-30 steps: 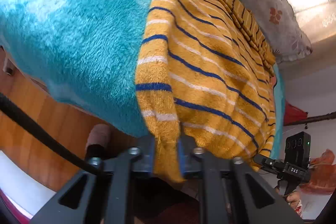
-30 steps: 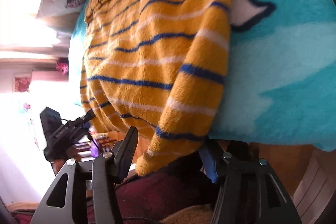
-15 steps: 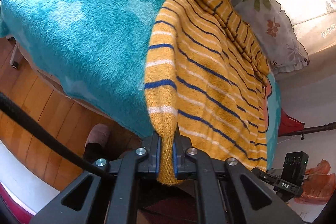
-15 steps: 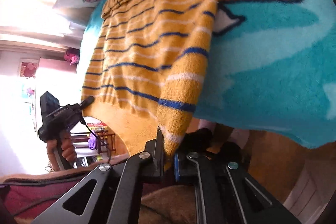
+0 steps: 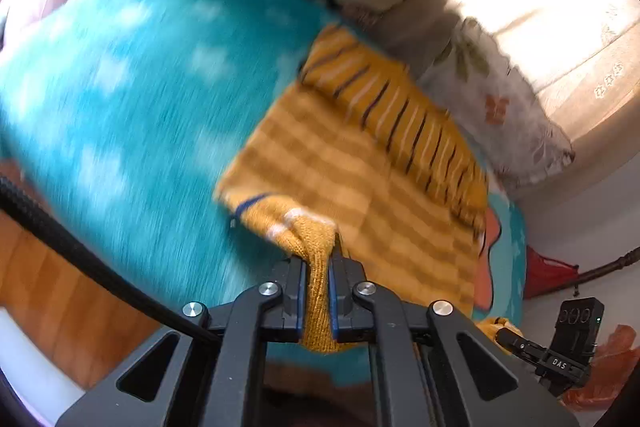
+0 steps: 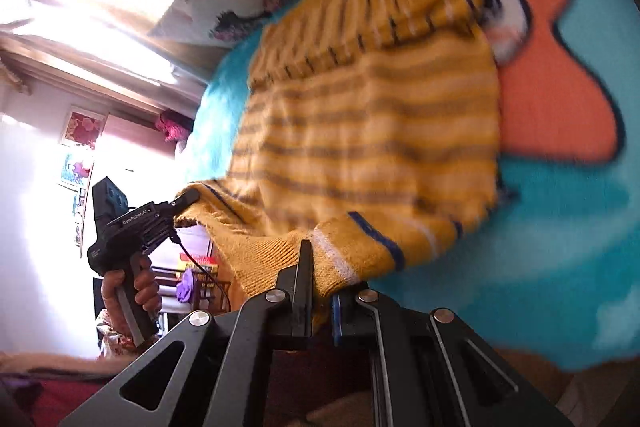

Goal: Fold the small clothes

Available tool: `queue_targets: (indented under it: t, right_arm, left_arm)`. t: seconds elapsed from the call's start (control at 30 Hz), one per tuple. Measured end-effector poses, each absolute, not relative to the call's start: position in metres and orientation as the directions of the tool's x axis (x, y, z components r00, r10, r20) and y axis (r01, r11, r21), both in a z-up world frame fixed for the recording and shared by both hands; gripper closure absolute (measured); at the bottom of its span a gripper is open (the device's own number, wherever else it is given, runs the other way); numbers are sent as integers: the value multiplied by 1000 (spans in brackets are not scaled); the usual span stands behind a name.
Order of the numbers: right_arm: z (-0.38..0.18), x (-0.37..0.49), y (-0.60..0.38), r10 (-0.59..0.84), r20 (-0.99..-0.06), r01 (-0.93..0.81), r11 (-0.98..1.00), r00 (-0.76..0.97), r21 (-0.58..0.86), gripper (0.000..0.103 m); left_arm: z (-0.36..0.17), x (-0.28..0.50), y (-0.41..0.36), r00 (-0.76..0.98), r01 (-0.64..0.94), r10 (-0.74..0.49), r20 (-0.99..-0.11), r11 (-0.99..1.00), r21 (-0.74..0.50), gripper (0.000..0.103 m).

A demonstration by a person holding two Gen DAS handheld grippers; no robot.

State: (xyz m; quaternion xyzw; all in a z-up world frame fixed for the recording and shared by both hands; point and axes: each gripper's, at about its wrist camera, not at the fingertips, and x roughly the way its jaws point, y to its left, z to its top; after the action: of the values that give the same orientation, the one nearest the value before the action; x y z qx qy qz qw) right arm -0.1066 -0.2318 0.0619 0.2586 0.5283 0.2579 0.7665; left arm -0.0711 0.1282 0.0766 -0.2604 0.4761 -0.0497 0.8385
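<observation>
Now the left claw (image 5: 318,291) and right claw (image 6: 322,301) each clamp a hem corner of the yellow striped sweater (image 6: 372,131), lifted over the bed's near edge.

A bed (image 5: 120,99) covered by a fluffy turquoise blanket (image 6: 560,227) with an orange patch carries a yellow striped sweater (image 5: 360,163), its far part lying on the blanket; flowered pillows (image 5: 500,99) rest at the far end
</observation>
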Motion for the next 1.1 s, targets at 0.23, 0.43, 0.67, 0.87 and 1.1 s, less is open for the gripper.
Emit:
queue_targets:
  t: [0.23,0.43,0.67,0.87,1.1]
  right_arm:
    - [87,-21,-237,605,-660,-78,761,447,644,95]
    - [81,54,-245,515,-683,36,785,519,619,95]
    - [43,125,-266,481,-704,175,748,521,640,95]
    - [15,161,-285,485,-715,243,714,503,656,95]
    - [16,177,-303,494,-672,291,640,552,711,70]
  left_arm:
    - [92,31,108,565,-104,-309,-765,893,-437,95]
    - [78,125,88,526,-61,-321,-788,910,-411,95]
    - [49,198,65,464,-27,-309,-831,932,-361,95]
    - [23,231,61,411,-46,-316,-855,930,-365,93]
    - [18,247,79,399,-93,-412,-819,870,-483,78]
